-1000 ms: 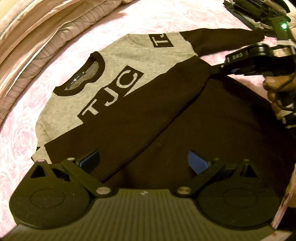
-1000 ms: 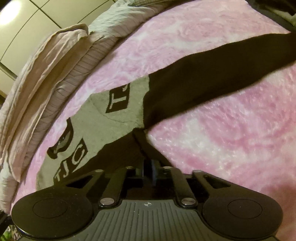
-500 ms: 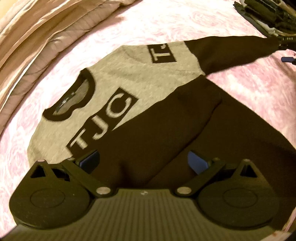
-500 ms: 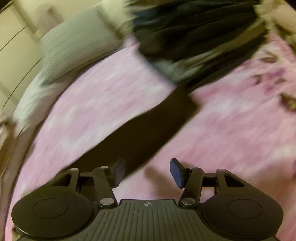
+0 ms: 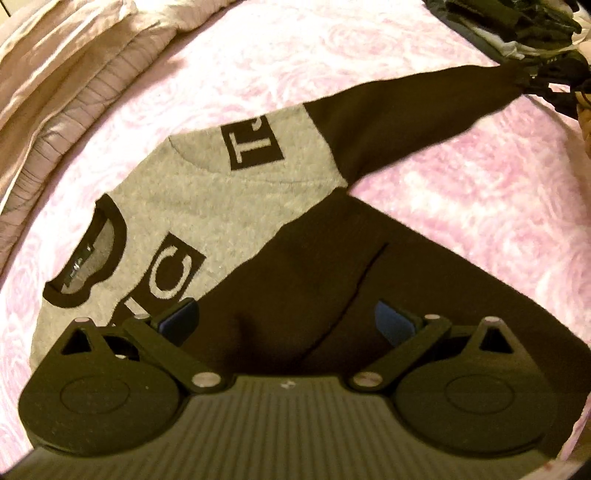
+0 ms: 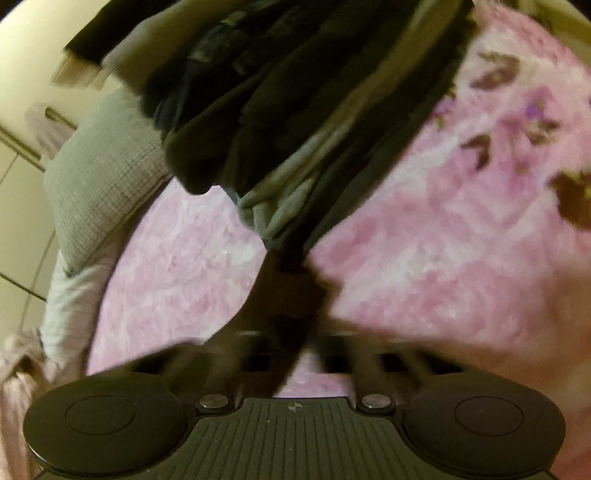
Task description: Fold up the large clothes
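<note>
A grey and black sweatshirt (image 5: pixel 229 206) with TJC lettering lies flat on a pink bedspread (image 5: pixel 461 192). One black sleeve is folded across its black lower body. The other sleeve (image 5: pixel 406 110) stretches out to the upper right. My left gripper (image 5: pixel 286 315) hovers open over the black lower part, nothing between its blue pads. My right gripper (image 6: pixel 291 339) is at that sleeve's cuff (image 6: pixel 291 295), seen from afar as a dark shape (image 5: pixel 546 83). The cuff's black cloth lies between its fingers, which are blurred, so their gap is unclear.
A pile of dark clothes (image 6: pixel 295 92) sits just beyond the cuff, also visible at the top right (image 5: pixel 509 22). A folded pinkish quilt (image 5: pixel 74 74) lines the left side of the bed. A grey pillow (image 6: pixel 99 173) lies behind the pile.
My right gripper let go at the armpit, swung out to the sleeve's end and opened there; its fingers now blur around the cuff. My left gripper drifted closer over the sweatshirt, still open.
</note>
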Demonstrator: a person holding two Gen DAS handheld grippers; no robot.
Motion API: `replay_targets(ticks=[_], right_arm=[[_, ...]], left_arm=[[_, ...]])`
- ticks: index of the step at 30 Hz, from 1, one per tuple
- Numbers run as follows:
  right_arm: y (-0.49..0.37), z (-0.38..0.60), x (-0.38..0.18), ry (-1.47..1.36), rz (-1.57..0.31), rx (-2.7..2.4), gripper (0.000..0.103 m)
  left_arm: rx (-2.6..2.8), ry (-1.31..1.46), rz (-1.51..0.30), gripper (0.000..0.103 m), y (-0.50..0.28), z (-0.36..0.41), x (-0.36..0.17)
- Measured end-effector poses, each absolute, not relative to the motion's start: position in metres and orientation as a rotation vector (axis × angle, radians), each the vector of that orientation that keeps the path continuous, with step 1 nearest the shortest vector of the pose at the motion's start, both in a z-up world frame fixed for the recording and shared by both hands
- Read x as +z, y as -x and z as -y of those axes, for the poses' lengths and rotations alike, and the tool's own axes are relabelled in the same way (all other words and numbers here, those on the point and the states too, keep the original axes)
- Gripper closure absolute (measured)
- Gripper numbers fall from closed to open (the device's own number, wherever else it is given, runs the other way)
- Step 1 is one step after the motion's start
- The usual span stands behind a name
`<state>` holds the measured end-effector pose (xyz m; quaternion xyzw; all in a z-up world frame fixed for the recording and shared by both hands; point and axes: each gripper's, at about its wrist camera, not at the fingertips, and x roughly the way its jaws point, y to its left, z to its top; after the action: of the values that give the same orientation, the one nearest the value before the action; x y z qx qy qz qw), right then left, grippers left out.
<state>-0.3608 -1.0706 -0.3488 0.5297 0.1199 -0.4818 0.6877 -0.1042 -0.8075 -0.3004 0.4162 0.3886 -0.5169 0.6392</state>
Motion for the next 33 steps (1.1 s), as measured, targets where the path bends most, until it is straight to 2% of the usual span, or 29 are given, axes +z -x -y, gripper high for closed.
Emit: replay_targets(ticks=[6, 13, 17, 20, 21, 22, 23, 24, 30, 33], right_arm=[[0.321, 1.041, -0.284, -0.907, -0.375, -1.042, 0.101], [0.174, 0.922, -0.201, -0.523, -0.413, -0.672, 0.101], [0.078, 0.818, -0.184, -0.425, -0.367, -0.417, 0.101], [0.012, 0.747, -0.205, -0.429, -0.395, -0.24, 0.099], [-0.006, 0.724, -0.217, -0.41, -0.434, -0.181, 0.087], [-0.022, 0.7, -0.231, -0.383, -0.484, -0.141, 0.06], [-0.034, 0.679, -0.245, -0.367, -0.522, -0.117, 0.049], [-0.04, 0.666, -0.256, -0.368, -0.544, -0.098, 0.043], [-0.015, 0.653, -0.283, -0.336, -0.666, -0.148, 0.043], [0.008, 0.682, -0.293, -0.298, -0.73, -0.246, 0.043]], left_arm=[[-1.149, -0.905, -0.873, 0.003, 0.095, 0.781, -0.282], [-1.072, -0.808, -0.869, 0.003, 0.062, 0.709, -0.257], [-0.992, -0.752, -0.886, 0.003, 0.029, 0.646, -0.248], [-0.92, -0.731, -0.912, 0.003, 0.002, 0.597, -0.247], [-0.9, -0.728, -0.92, 0.003, -0.005, 0.583, -0.249], [-0.879, -0.724, -0.931, 0.003, -0.013, 0.568, -0.251], [-0.863, -0.72, -0.941, 0.003, -0.022, 0.554, -0.254], [-0.854, -0.719, -0.946, 0.003, -0.029, 0.543, -0.257], [-0.872, -0.694, -0.942, 0.005, -0.062, 0.529, -0.275], [-0.934, -0.708, -0.894, 0.012, -0.068, 0.553, -0.282]])
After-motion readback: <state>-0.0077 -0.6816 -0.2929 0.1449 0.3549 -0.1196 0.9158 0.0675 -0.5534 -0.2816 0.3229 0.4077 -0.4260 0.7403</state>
